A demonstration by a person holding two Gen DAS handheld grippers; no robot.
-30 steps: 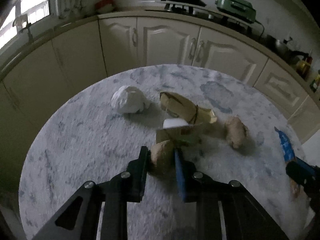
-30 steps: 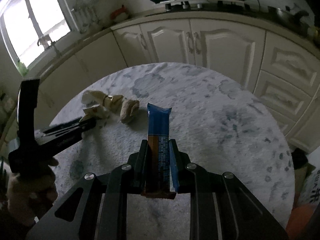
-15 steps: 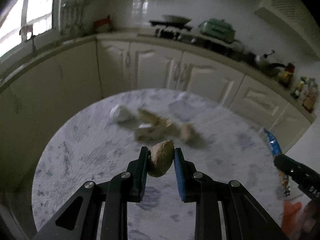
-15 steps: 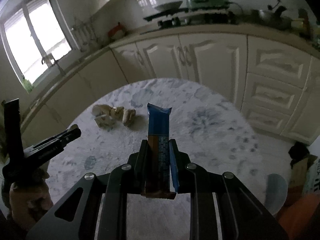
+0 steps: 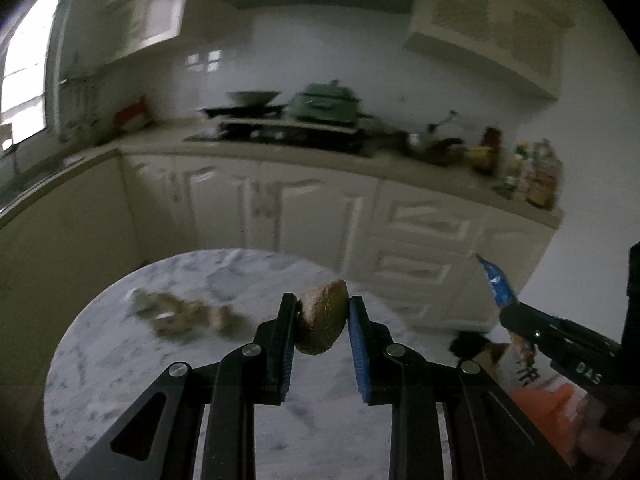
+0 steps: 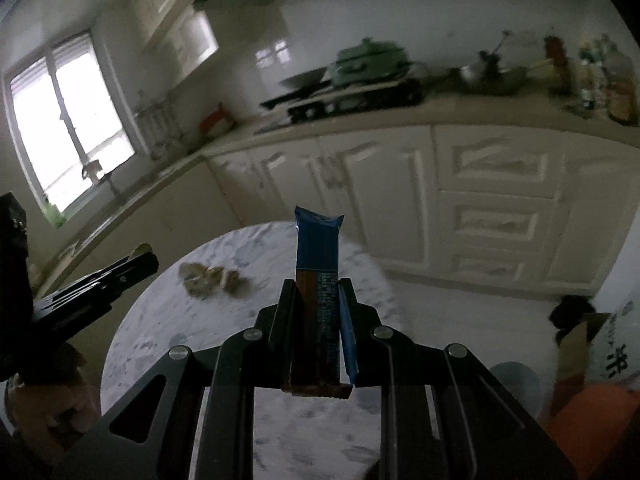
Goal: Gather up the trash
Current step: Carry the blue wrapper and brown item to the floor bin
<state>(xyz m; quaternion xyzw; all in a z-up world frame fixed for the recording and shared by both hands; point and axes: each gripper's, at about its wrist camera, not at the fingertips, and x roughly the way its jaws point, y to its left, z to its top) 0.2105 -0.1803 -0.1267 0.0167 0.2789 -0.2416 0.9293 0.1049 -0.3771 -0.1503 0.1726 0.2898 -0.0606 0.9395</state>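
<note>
Above the table, both tools tilt downward, gripping trash.

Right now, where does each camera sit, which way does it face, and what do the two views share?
Left wrist: sits on the left claw, facing the round marble table and kitchen cabinets; its fingers pinch a brown lump.
Right wrist: sits on the right claw, facing the same way; its fingers clamp a blue wrapper; a hand shows.
Shared: table, leftover trash pile, each other's claw.
</note>
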